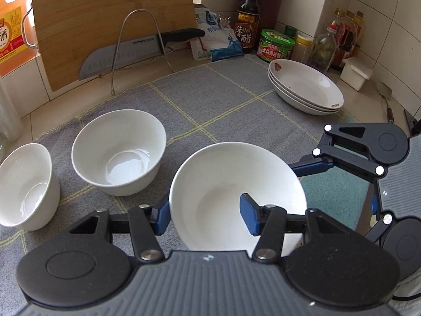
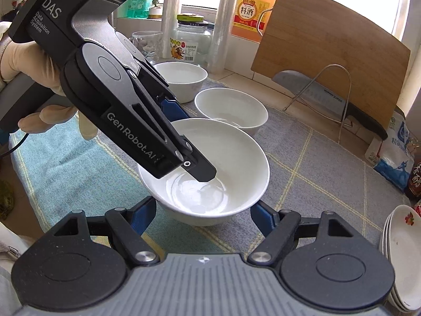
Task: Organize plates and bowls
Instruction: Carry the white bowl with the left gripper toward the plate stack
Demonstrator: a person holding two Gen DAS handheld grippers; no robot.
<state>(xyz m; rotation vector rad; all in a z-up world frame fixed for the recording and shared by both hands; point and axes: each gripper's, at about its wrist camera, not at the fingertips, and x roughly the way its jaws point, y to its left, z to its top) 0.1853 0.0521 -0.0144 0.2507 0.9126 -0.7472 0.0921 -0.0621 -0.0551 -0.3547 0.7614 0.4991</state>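
Left wrist view, nearest first: the left gripper point(image 1: 206, 218) straddles the rim of the closest white bowl point(image 1: 236, 197), one blue pad outside the wall, one inside; whether they pinch the wall I cannot tell. On the bowl's far side, the right gripper point(image 2: 204, 217) has its fingers spread wide, flanking the same bowl point(image 2: 208, 163) without visible contact. Two more bowls point(image 1: 118, 150) sit left on the grey mat point(image 1: 210, 97). Farther right, stacked plates point(image 1: 306, 87) rest near the mat's edge. A cutting board point(image 1: 110, 26) leans behind.
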